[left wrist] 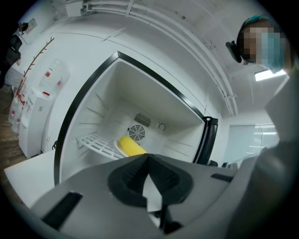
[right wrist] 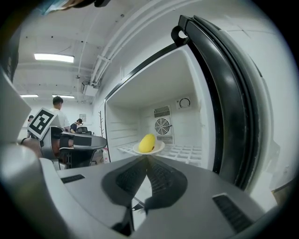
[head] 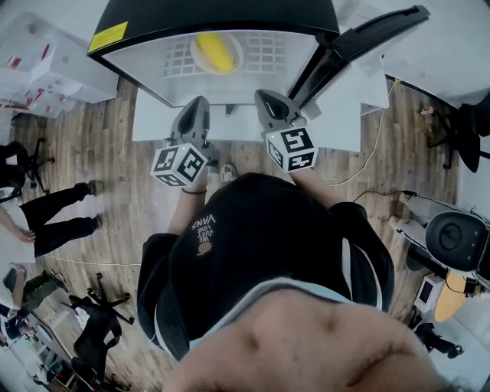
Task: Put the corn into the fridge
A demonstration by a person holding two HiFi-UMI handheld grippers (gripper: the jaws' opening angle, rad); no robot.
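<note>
The yellow corn (head: 213,52) lies on a white plate (head: 197,47) on the wire shelf (head: 264,53) inside the open fridge (head: 222,23). From the left gripper view the corn (left wrist: 131,146) sits just beyond the jaw tips, and in the right gripper view the corn (right wrist: 147,143) rests on its plate (right wrist: 157,148) deep in the fridge. Both grippers hover outside the fridge opening, side by side. The left gripper (head: 197,103) has its jaws together and empty; the right gripper (head: 266,97) is likewise shut with nothing held.
The fridge door (head: 360,46) stands swung open at the right, close beside the right gripper; its dark seal (right wrist: 233,102) fills the right gripper view's right side. People and office chairs (head: 99,306) stand on the wooden floor behind; a table (right wrist: 81,142) sits at left.
</note>
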